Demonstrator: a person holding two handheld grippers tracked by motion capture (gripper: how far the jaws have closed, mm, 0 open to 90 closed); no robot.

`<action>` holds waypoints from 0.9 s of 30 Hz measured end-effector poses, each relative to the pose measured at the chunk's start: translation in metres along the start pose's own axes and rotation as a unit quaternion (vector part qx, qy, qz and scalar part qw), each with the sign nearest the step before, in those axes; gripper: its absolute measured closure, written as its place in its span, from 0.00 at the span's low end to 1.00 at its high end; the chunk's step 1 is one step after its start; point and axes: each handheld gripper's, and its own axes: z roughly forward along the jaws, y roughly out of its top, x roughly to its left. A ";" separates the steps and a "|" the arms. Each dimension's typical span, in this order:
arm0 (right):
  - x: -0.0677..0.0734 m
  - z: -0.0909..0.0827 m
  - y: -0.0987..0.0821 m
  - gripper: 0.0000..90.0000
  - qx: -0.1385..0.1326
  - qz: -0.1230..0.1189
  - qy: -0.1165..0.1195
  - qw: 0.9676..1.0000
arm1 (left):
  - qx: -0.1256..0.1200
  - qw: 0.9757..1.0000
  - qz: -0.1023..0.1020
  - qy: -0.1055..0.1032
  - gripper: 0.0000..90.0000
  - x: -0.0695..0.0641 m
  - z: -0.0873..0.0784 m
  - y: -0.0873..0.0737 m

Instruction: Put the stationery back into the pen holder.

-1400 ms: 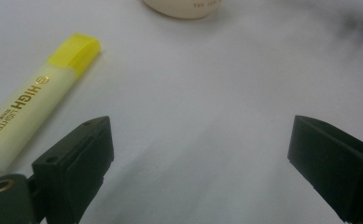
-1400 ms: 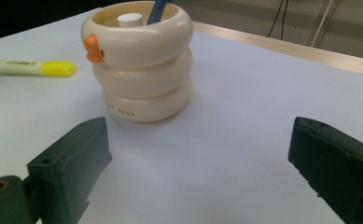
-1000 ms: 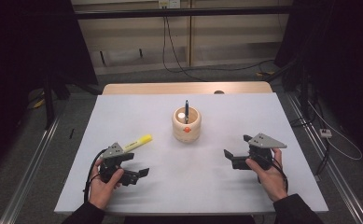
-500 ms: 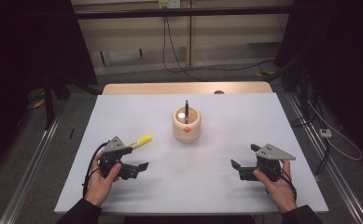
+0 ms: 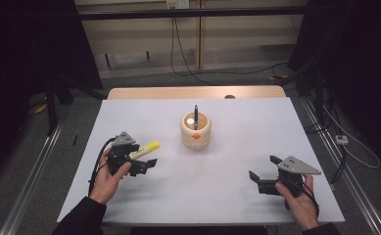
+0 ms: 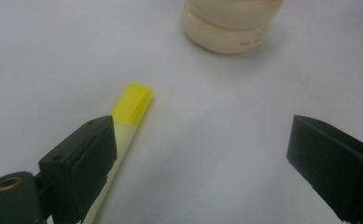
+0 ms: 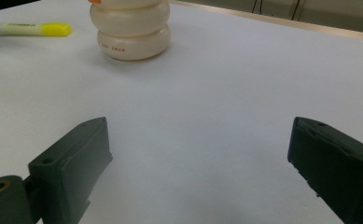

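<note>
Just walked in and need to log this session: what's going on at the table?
A person at a white table holds a hand-held gripper in each hand. The left hand-held gripper sits open right beside a yellow highlighter lying flat; in the left gripper view one jaw overlaps it, but nothing is gripped. The right hand-held gripper is open over bare table. A cream pen holder with a dark pen stands mid-table.

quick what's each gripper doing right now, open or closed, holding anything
Left gripper: open, empty, beside the yellow highlighter.
Right gripper: open, empty.
</note>
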 end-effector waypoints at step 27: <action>0.002 0.008 -0.003 0.06 0.008 -0.004 0.013 1.000 | 0.004 1.000 0.008 -0.013 0.09 0.027 0.011 0.036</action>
